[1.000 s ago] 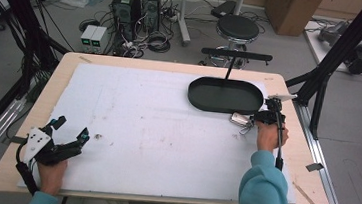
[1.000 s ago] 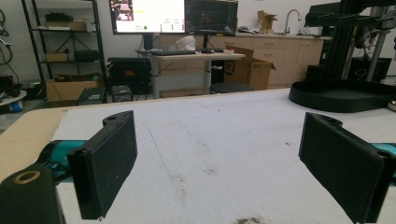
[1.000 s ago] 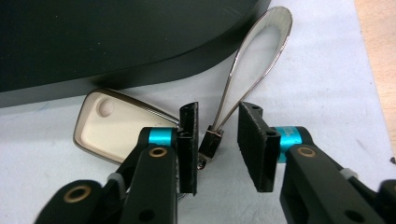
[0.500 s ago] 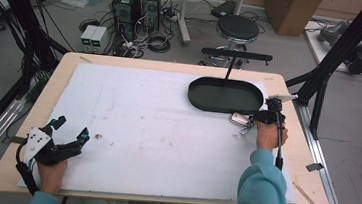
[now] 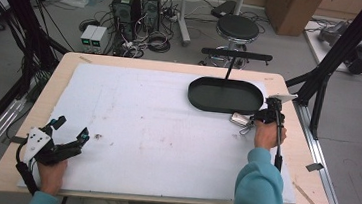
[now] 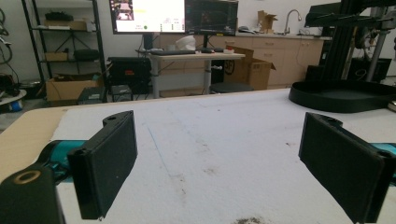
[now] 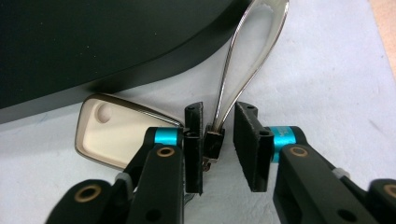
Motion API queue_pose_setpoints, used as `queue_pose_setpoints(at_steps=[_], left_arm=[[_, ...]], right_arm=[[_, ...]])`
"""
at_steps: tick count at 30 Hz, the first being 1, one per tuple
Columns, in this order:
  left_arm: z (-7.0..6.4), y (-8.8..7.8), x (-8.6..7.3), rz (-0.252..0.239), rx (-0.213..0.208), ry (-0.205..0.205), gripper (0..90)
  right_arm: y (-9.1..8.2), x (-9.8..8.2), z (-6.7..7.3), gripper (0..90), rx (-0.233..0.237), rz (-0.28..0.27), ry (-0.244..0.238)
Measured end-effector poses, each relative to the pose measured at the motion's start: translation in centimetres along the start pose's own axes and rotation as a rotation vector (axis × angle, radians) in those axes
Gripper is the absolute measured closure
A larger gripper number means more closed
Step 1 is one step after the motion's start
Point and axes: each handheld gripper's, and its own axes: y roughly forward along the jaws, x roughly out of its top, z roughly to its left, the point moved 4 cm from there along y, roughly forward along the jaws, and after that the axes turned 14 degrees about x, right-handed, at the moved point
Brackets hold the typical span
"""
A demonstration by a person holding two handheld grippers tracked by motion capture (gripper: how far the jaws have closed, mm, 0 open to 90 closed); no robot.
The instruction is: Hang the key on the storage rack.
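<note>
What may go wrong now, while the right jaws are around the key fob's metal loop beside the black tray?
1. The right gripper has just been closing, with only the thin, shiny metal loop between its jaws; a gap remains on one side, so the loop may slip out.
2. The key fob would hang from that loop and may swing when lifted.
3. The black tray wall is very near; the fob may catch on it.

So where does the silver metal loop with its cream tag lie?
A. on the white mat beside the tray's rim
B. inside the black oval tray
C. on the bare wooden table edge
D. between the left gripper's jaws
A: the silver metal loop and its cream tag rest on the white mat just outside the black oval tray.
</note>
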Motion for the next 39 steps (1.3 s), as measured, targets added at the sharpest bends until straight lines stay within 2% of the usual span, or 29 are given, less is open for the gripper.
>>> queue_pose_setpoints(at_steps=[3,5,9,15,19,22,27,31,39], left_arm=[[0.0,0.0,0.0,0.000,0.000,0.000,11.9],[0.0,0.0,0.0,0.000,0.000,0.001,11.9],[0.0,0.0,0.0,0.000,0.000,0.000,11.9],[0.0,0.0,0.0,-0.001,0.000,-0.001,11.9],[0.0,0.0,0.0,-0.001,0.000,0.000,11.9],[0.0,0.0,0.0,-0.002,0.000,0.000,11.9],[0.0,0.0,0.0,-0.004,0.001,0.000,11.9],[0.0,0.0,0.0,-0.004,0.001,0.000,11.9],[0.0,0.0,0.0,-0.004,0.001,0.001,11.9]], right_arm=[[0.0,0.0,0.0,76.6,0.007,0.000,0.006],[0.0,0.0,0.0,81.2,0.011,0.003,0.018],[0.0,0.0,0.0,82.0,0.012,0.003,0.031],[-0.2,-0.1,-0.1,82.3,0.008,0.011,0.028],[-0.6,-0.1,-0.1,82.4,-0.006,0.006,0.007],[-1.1,-0.1,-0.2,82.4,-0.008,-0.001,-0.029],[-1.9,0.0,0.1,82.5,0.000,-0.029,-0.060],[-2.7,0.2,0.7,82.5,0.042,-0.086,-0.114],[-3.5,0.5,1.9,82.6,0.052,-0.163,-0.214]])
